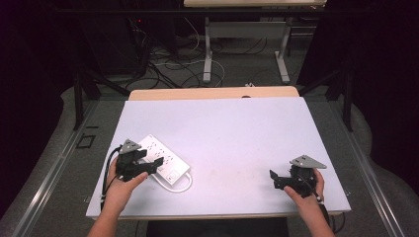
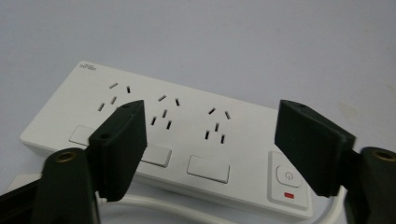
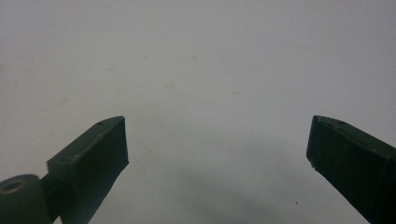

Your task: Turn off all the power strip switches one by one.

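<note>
power strip (image 1: 160, 159), white, lies near the counter's (image 1: 237, 128) left edge toward the near side, its long axis running diagonally from the far left toward the near middle, with its cord (image 1: 180, 185) looped off the nearer end. left tongs (image 1: 148, 165) hover right over it, jaws spread wide, and in the left gripper view the left tongs (image 2: 210, 144) straddle its socket face across the width, the switch (image 2: 288, 176) by one jaw. right tongs (image 1: 273, 178) sit well apart near the right near corner, also wide, over bare counter. judging from this, the left hand is far nearer for any grasp.
</note>
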